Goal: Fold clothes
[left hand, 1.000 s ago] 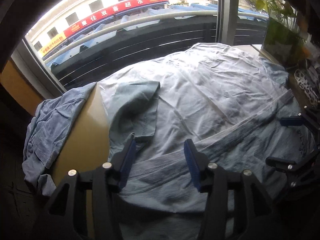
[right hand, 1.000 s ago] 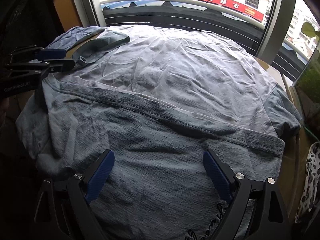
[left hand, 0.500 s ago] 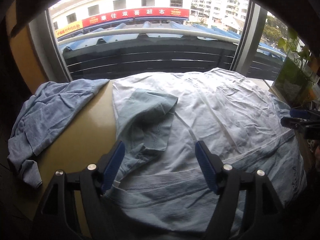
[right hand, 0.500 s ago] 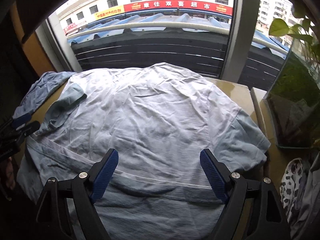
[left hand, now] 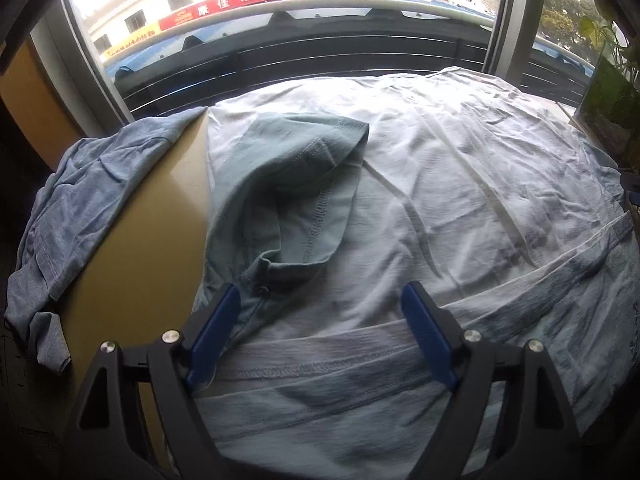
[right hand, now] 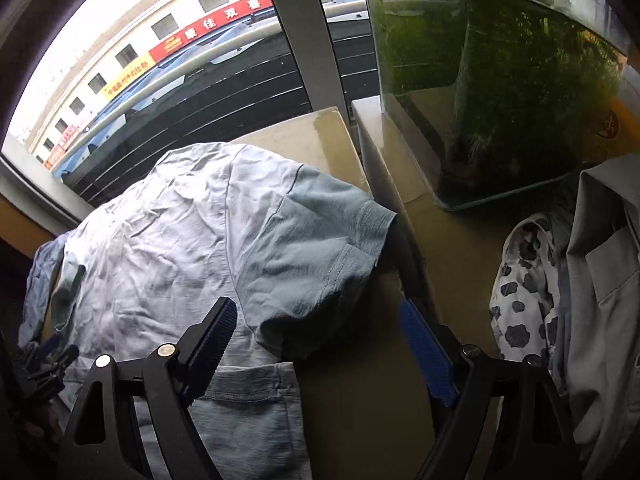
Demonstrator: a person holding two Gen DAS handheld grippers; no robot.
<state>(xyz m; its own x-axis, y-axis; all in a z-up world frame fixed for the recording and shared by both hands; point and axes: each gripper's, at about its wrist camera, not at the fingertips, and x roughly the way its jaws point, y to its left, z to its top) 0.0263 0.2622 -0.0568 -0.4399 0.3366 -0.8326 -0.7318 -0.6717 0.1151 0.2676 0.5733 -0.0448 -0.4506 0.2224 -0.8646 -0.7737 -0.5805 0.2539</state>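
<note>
A pale blue T-shirt [left hand: 460, 200] lies spread on the tan table [left hand: 132, 264], its near hem folded up over the body. Its left sleeve [left hand: 292, 184] is folded inward onto the chest. My left gripper [left hand: 320, 320] is open and empty, just above the fold near that sleeve. In the right wrist view the shirt [right hand: 168, 232] shows with its right sleeve [right hand: 320, 240] spread flat toward the table's right edge. My right gripper [right hand: 320, 328] is open and empty, over the sleeve's lower edge. The left gripper [right hand: 48, 360] shows at the far left.
A second blue-grey garment [left hand: 80, 208] hangs off the table's left edge. A glass tank with plants [right hand: 500, 80] stands at the right rear. A spotted cloth [right hand: 524, 292] and a grey shirt [right hand: 600, 280] lie at the right. A window with railing [left hand: 320, 52] lies behind.
My right gripper has swung right, from over the shirt's middle to its right sleeve and the tank. My left gripper has moved closer to the folded left sleeve. Both stayed open.
</note>
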